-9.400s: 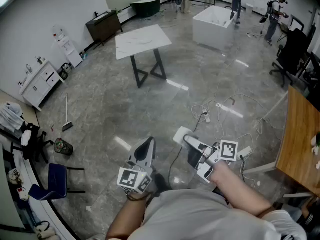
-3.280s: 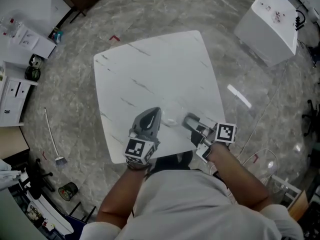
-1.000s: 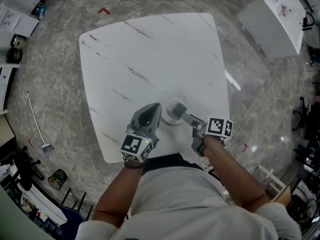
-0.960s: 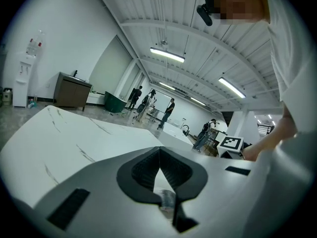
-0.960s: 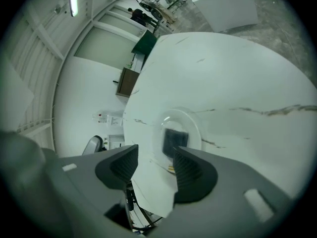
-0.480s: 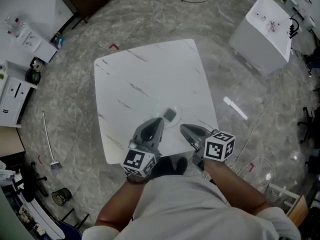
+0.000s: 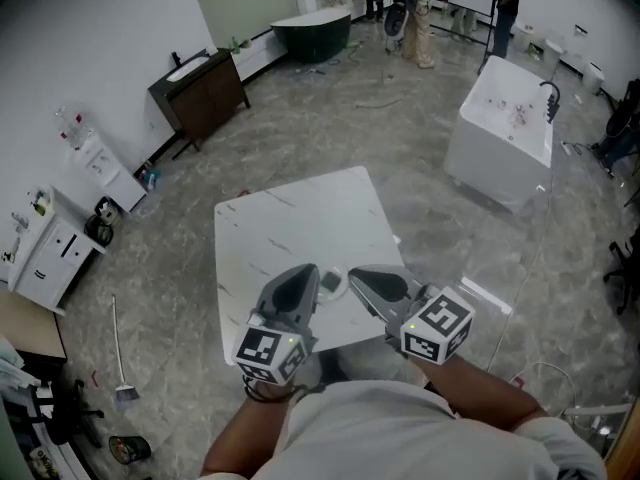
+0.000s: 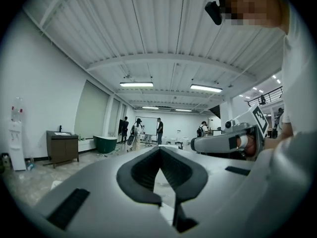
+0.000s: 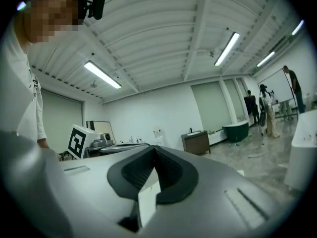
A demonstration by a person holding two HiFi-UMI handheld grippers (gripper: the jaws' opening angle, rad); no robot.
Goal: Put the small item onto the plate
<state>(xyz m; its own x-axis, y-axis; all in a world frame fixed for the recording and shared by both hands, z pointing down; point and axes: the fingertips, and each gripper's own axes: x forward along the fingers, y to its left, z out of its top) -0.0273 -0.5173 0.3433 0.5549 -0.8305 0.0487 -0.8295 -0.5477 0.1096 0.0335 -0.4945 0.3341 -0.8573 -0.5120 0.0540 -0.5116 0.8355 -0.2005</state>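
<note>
The person is holding both grippers up in front of the chest, pointing level. The L gripper (image 7: 303,278) is pressing its jaws together at the tips w/ nothing btw them. The R gripper (image 7: 360,280) is doing the same: jaws squeezing shut, holding nothing. They are sitting side by side, near each other but not touching. Each gripper view is showing the other gripper off to one side, and then the big room and ceiling.

Down past the grippers, the white table (image 7: 290,223) is standing on the grey floor (image 7: 420,218). A bit of the plate (image 7: 334,286) is peeking out btw the two gripper tips, close to the table's near edge. The small item is too tiny to pick out, so can't tell if it is lying on the plate. It is not in either gripper.

Farther off, a dark cabinet (image 7: 205,86) is standing by the wall on the left and a white tub (image 7: 505,143) is sitting on the right. At the far end, a green tub (image 7: 315,26) is sitting by the wall, w/ people (image 7: 412,3) standing near it.
</note>
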